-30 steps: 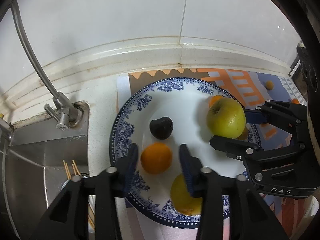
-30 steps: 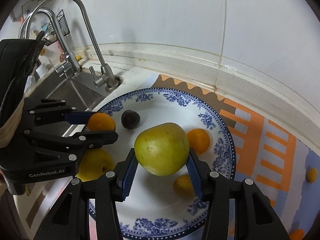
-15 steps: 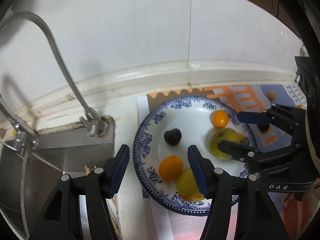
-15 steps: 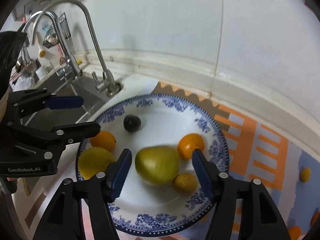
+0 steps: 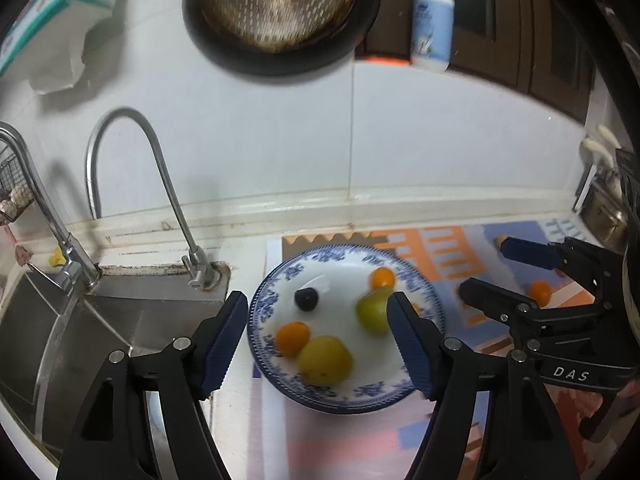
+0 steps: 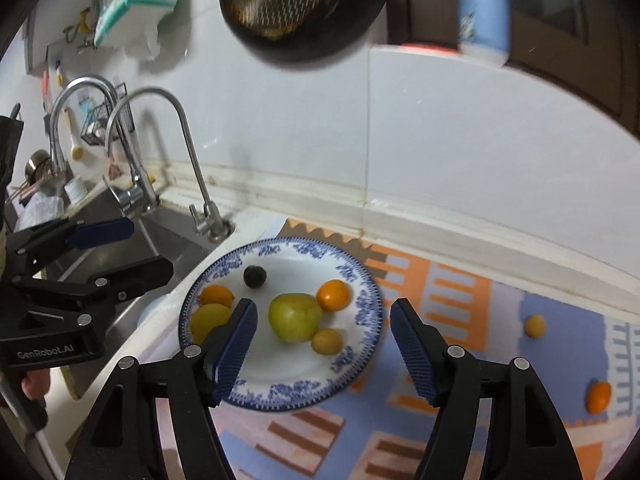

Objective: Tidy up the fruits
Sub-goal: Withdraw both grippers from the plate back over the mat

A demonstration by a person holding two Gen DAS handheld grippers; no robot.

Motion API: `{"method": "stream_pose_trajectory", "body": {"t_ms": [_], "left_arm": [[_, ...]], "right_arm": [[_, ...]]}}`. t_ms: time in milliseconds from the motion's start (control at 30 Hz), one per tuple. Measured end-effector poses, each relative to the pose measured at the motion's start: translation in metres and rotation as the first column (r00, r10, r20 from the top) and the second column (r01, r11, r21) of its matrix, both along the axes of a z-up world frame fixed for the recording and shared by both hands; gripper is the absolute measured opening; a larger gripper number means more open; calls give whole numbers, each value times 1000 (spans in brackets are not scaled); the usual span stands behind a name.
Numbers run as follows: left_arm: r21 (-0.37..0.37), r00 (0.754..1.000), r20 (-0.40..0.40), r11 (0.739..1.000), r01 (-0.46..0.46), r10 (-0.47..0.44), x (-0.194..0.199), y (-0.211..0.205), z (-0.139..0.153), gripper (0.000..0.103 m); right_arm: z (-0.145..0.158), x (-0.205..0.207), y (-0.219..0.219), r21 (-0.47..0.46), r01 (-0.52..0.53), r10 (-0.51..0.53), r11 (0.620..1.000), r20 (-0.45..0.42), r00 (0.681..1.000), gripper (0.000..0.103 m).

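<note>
Six fruits lie on the round blue-and-white patterned plate (image 6: 362,308): a dark plum (image 6: 255,276), two smooth oranges (image 6: 333,295), a yellow-green apple (image 6: 295,317), a yellow pear-like fruit (image 6: 209,321) and a small dull yellow fruit (image 6: 327,341). Left tongs (image 5: 316,334) and right tongs (image 6: 324,346) both hang above the plate, jaws wide apart and empty, blue ribbed pads on black frames. Lettering reads "GenRobot.AI" on the left body, "DAS" on the right. Two more small fruits, one yellow (image 6: 535,326) and one orange (image 6: 598,397), sit on the striped orange-and-lilac mat (image 6: 460,288) covering the desk. A curved steel faucet (image 6: 176,120) stands beside the sink (image 5: 80,320).
</note>
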State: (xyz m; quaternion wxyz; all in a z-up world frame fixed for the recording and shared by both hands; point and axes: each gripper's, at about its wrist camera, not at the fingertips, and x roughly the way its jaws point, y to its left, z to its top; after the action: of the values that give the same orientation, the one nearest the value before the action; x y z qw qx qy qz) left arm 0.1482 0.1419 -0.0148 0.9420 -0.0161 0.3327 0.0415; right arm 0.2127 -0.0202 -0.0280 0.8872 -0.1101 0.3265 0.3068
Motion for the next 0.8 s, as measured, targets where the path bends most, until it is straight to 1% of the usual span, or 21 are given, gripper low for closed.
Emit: {"method": "stream_pose_trajectory", "body": {"t_ms": [67,133,267,400,667,800], "left_arm": [[3,1000,27,1000,1,-1,-8,-7,8,77],[0,999,51,1000,0,0,-15,-13,16,77],[5,995,94,1000,-9,9,-28,-28,29,83],[8,993,116,1000,-5,4,-36,-45,36,85],[59,987,159,998,8,-17,-49,-85,47,89],[50,986,163,998,31,-39,-52,-103,49,89]], "right_arm": [[9,-9,-9,8,16,-16,1000,21,1000,71],[18,-19,-19,21,32,-33,999,39,999,74],[32,-34,-37,44,68,-72,997,78,994,75],[40,-47,-58,64,102,-108,993,100,989,77],[51,-65,-102,87,168,-178,982,133,975,77],[55,-69,-125,99,202,-214,974,138,967,77]]}}
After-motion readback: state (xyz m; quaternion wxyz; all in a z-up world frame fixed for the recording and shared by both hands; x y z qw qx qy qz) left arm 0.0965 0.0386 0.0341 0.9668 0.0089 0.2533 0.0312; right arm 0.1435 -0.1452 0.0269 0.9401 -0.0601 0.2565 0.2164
